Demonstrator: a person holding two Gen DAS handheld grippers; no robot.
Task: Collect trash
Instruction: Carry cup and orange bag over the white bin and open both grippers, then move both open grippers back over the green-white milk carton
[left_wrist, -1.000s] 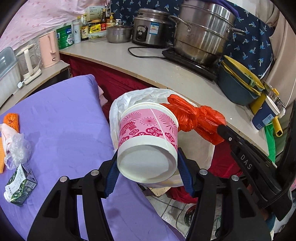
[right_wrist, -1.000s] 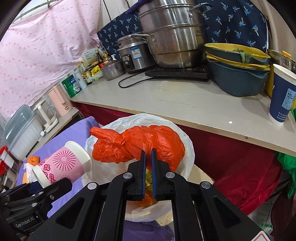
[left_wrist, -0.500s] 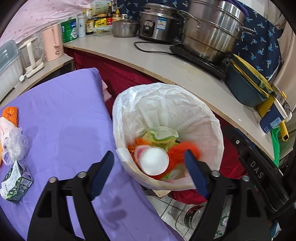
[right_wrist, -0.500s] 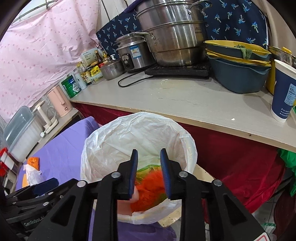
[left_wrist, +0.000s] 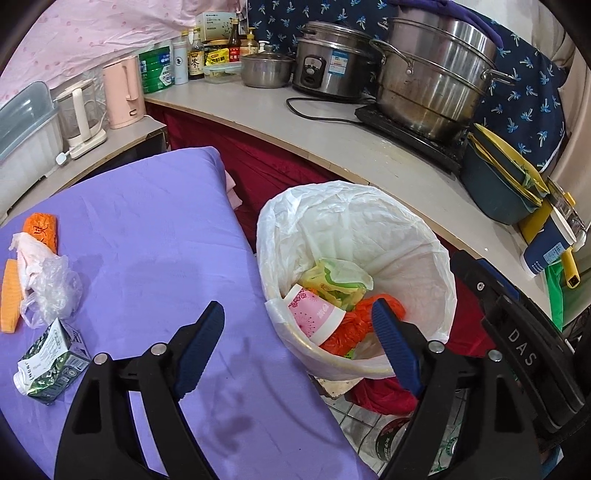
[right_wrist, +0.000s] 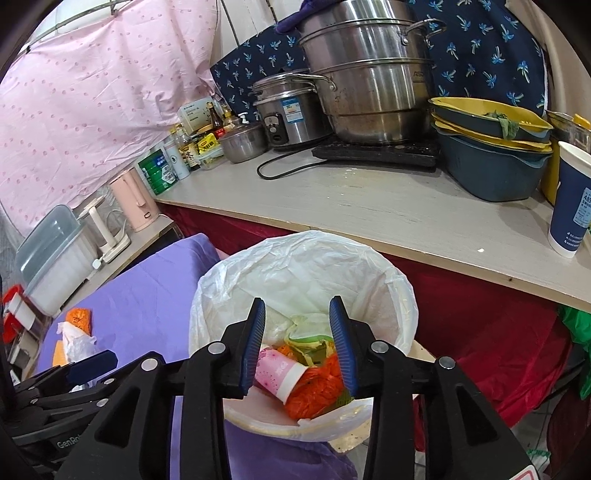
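Both pieces of trash have left the jaws since a second ago: the pink paper cup (left_wrist: 317, 317) that the left gripper (left_wrist: 297, 349) carried and the red-orange plastic bag (right_wrist: 317, 387) that the right gripper (right_wrist: 297, 345) pinched now lie in the white-lined bin (left_wrist: 354, 221). The cup rests on its side against the bin's near wall, touching the orange bag, with a green wrapper (left_wrist: 340, 278) just behind them.

The left gripper stands wide open with nothing in it, its right pad over the bin's near rim and its left pad over the purple cloth (left_wrist: 155, 221). The right gripper's jaws have just been opening; they stand partly apart and empty, framing the cup and bag below them inside the bin.

To the left of the left gripper, on the purple cloth, lie a crushed green carton (left_wrist: 50, 363), a crumpled clear plastic bag (left_wrist: 48, 284) and orange wrappers (left_wrist: 40, 229). Beyond the bin runs a counter (left_wrist: 369, 155) with a steel steamer pot (left_wrist: 436, 85), a rice cooker (left_wrist: 332, 62) and stacked blue and yellow basins (left_wrist: 498, 184).
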